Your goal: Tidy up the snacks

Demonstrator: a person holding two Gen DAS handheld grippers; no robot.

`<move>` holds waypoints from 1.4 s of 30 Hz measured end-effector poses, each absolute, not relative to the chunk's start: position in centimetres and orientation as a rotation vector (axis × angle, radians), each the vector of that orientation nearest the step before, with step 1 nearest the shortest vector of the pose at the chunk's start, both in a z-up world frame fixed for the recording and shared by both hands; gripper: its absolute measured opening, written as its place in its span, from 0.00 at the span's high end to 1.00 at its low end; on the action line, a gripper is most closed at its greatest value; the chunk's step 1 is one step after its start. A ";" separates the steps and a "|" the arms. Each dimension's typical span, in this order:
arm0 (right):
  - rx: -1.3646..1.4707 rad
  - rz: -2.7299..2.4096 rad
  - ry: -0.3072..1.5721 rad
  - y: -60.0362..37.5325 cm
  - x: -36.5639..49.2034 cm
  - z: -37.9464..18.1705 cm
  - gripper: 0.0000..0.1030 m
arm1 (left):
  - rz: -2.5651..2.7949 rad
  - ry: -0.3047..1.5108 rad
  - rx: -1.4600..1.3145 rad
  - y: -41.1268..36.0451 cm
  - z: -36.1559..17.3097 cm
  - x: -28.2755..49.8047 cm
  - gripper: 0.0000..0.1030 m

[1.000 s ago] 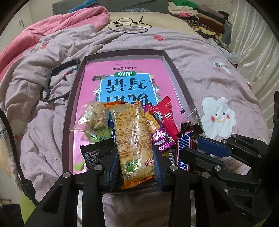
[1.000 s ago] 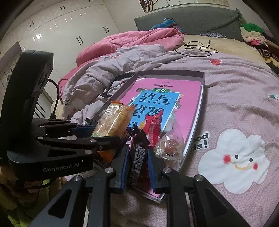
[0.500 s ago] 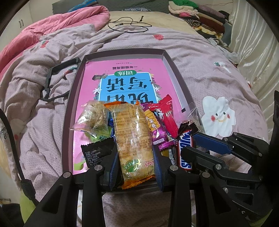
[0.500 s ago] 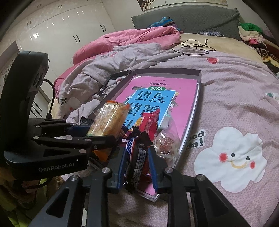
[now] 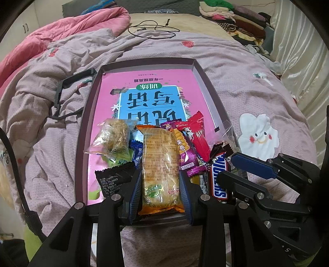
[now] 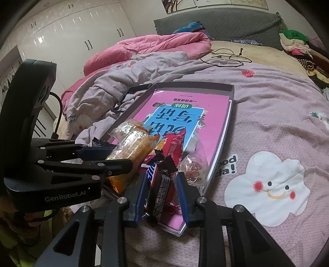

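Note:
A shallow dark tray (image 5: 148, 61) lies on the bed with a pink book (image 5: 148, 98) inside and a heap of snacks at its near end. My left gripper (image 5: 160, 184) is shut on an orange biscuit packet (image 5: 160, 160) that lies lengthwise on the heap. Just to its right, my right gripper (image 6: 161, 184) has its jaws opening around a Snickers bar (image 6: 159, 189). The bar leans on the left pad, and a gap shows at the right pad. Around them lie a clear cake bag (image 5: 112, 137), a black packet (image 5: 113, 180), a purple packet (image 5: 187, 156) and a red packet (image 5: 197, 133).
The tray sits on a mauve bedspread with a cloud print (image 6: 267, 189) to its right. A black strap (image 5: 61, 92) lies left of the tray and a black cable (image 5: 154, 30) behind it. A pink quilt (image 6: 154, 47) and folded clothes (image 5: 236, 14) lie farther back.
The right gripper's jaws have spread apart from the Snickers bar, which has sunk toward the tray's near edge. The left gripper and its biscuit packet have not moved.

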State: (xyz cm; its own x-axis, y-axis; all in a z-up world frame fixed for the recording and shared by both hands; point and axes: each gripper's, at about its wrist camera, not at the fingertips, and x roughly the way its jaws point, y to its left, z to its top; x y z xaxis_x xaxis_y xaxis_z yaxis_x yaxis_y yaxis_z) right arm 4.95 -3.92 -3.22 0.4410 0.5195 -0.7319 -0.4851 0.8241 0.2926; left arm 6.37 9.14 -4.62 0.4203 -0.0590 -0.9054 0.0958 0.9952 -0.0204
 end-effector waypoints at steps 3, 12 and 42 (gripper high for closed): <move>0.027 0.613 0.920 -3.9 4.9 -3.2 0.69 | -0.096 1.132 0.036 9.1 -4.6 6.4 0.64; 0.021 0.609 0.918 -3.8 4.8 -3.1 0.68 | -0.089 1.129 0.044 9.1 -4.5 6.3 0.63; -0.002 0.510 0.811 -4.0 3.6 0.0 0.47 | -0.052 1.056 0.026 10.8 -1.5 5.3 0.33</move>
